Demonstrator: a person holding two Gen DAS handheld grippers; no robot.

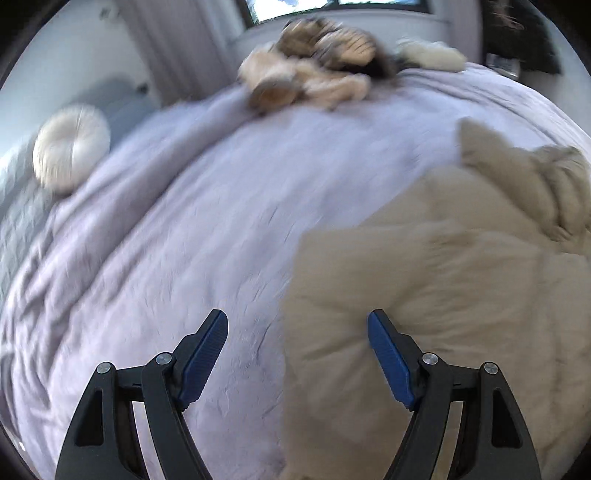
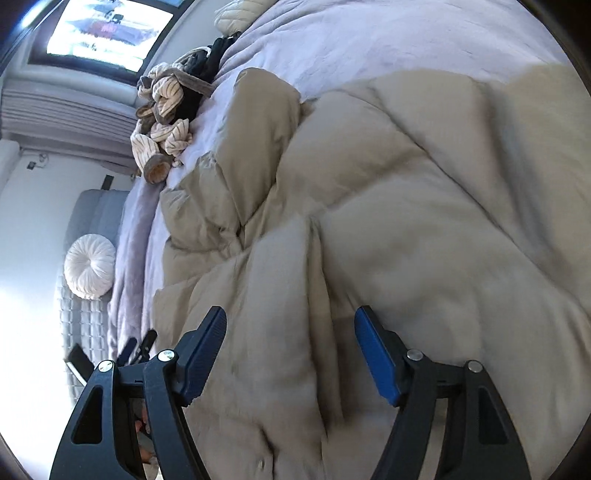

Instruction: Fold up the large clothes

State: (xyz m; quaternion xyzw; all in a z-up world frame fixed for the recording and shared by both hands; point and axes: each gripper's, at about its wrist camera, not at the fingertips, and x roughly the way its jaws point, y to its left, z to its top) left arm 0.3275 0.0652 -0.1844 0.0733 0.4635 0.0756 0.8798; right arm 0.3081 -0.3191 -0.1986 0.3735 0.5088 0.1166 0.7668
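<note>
A: Starting with the left wrist view. What do you have?

B: I see my left tool [image 1: 297, 321] with its blue pads spread wide apart and nothing between them. It hangs over the bed [image 1: 177, 229], which wears a lilac cover. The beige puffy garment [image 1: 424, 288] lies on the bed at the right, its near edge running under the right pad. The whole picture is smeared, so I can't read seams or fasteners on it, and its right side is cut off by the lens rim.

A: Anything further back?

B: A heap of mixed clothes [image 1: 314, 70] at the far edge of the bed, too blurred to sort out, and a round white cushion [image 1: 72, 147] at the left.

A: Now the right wrist view.

B: My right tool [image 2: 290, 319] is likewise wide apart and holds nothing. The beige garment [image 2: 369, 229] fills most of the frame beneath it, quilted and rumpled; its full outline runs out of view. The clothes heap [image 2: 166, 122] sits beyond it near the window [image 2: 107, 33], and the cushion [image 2: 89, 269] shows at the left. Part of a dark gripper pokes in beside my left finger; I can't tell its state from here.
</note>
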